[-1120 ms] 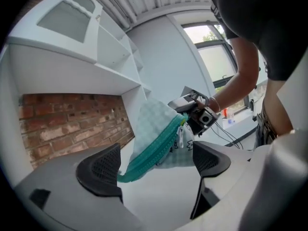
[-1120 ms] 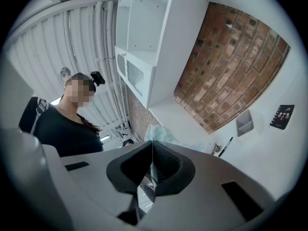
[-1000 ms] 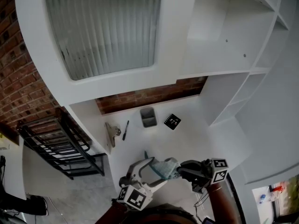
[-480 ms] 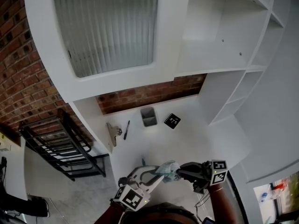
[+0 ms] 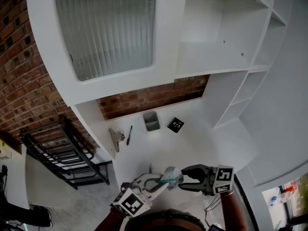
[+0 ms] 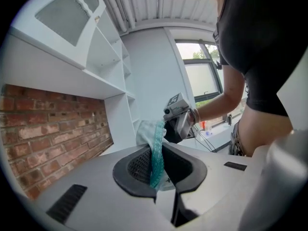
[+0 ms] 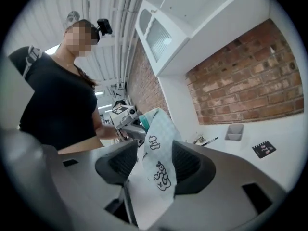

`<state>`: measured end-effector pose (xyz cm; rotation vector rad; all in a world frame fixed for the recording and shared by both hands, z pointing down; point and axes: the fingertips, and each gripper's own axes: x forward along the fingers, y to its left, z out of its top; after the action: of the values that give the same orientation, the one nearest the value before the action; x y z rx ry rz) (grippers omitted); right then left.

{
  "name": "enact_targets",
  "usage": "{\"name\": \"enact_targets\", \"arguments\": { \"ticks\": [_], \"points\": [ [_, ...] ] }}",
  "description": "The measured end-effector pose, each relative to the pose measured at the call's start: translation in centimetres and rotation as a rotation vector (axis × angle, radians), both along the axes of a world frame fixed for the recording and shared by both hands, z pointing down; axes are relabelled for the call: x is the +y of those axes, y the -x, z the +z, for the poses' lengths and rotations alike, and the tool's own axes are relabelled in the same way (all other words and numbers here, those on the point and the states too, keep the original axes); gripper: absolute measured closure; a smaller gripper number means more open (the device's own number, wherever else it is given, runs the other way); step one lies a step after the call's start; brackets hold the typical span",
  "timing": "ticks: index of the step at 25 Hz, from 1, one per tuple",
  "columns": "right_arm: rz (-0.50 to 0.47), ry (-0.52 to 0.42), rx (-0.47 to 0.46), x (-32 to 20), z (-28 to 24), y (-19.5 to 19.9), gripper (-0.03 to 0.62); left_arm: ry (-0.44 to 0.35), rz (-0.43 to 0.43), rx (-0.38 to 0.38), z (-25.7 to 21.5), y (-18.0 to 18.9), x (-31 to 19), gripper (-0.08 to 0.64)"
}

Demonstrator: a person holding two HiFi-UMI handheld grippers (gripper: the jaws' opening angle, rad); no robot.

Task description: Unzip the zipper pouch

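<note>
Rack (image 5: 62, 153), black wire, far left. Clip (image 5: 115, 138) and pen (image 5: 129, 134) next, at the back left of the white counter (image 5: 202, 143). Grey bin (image 5: 152, 121) and black marker card (image 5: 176, 125) near each other further right, below the brick strip (image 5: 144, 99).

Near edge, same sweep:
- left gripper (image 5: 162, 183): jaws have just been closing, now pinched tight on the teal zipper edge (image 6: 156, 153).
- zipper pouch (image 5: 171, 175): up in the air above the counter, between the two grippers. Pale checked fabric, cartoon prints.
- right gripper (image 5: 186, 180): jaws have just been opening, now moderately apart. Pouch fabric hangs between them, not clamped.

Grippers face each other, roughly level.
</note>
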<state>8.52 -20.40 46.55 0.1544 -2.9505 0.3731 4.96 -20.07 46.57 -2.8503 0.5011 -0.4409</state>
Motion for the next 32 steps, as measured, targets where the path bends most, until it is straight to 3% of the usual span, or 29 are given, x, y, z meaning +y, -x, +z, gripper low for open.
{"name": "enact_targets", "arguments": {
  "ticks": [3,6,8,13,21,28,32],
  "points": [
    [-0.014,-0.061,0.066,-0.3,0.1,0.3,0.374,-0.009,0.055,-0.031,0.1,-0.3,0.7,0.520],
    [-0.030,-0.108,0.051,-0.7,-1.1,0.5,0.359,-0.009,0.105,-0.087,0.5,-0.8,1.4,0.522],
    [-0.091,-0.136,0.076,-0.3,-1.5,0.9,0.350,-0.010,0.137,-0.116,0.9,-1.0,2.0,0.522],
    [-0.243,-0.151,0.137,0.8,0.1,1.9,0.348,0.042,0.195,-0.098,0.9,-1.4,3.3,0.523],
    [-0.282,-0.146,0.159,0.9,0.2,2.4,0.353,0.065,0.265,-0.048,0.0,-1.7,4.1,0.522],
    [-0.319,-0.141,0.117,1.6,0.1,2.7,0.413,0.123,0.311,-0.027,0.1,-1.7,4.1,0.522],
    [-0.345,-0.147,0.152,2.2,0.4,2.6,0.436,0.133,0.326,-0.039,0.5,-1.7,4.3,0.522]
  ]
}}
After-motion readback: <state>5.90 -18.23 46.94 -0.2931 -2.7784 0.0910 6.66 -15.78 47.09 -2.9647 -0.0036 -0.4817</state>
